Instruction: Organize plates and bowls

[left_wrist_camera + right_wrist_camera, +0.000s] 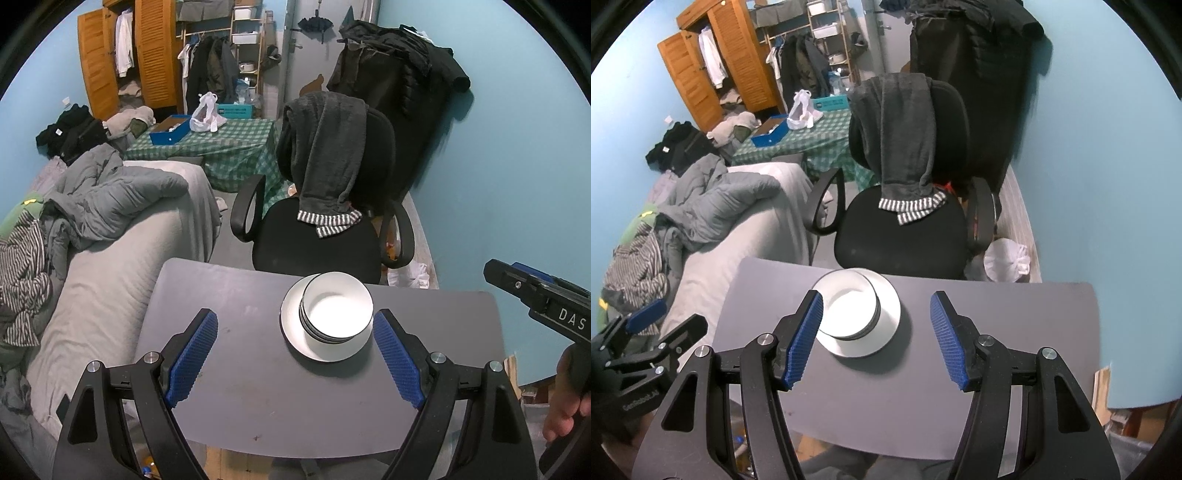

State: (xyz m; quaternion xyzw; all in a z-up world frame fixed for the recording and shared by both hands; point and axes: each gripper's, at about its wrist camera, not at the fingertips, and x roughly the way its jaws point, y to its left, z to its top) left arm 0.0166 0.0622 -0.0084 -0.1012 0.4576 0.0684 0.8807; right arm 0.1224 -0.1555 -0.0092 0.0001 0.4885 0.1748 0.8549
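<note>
the stacked bowls [337,309] sit on what seems one white plate [295,332] at the table's [240,387] far edge; left gripper [295,354] and right gripper [877,338] hover above, jaws spread, empty.

Bowls [338,310]: white, dark-rimmed. Plate [295,332]: white. Table [251,387]: grey. Pads [194,354]: blue. Chair [317,247]: black. Tablecloth [236,147]: green check.

Both views above table [229,369] (shared)
</note>
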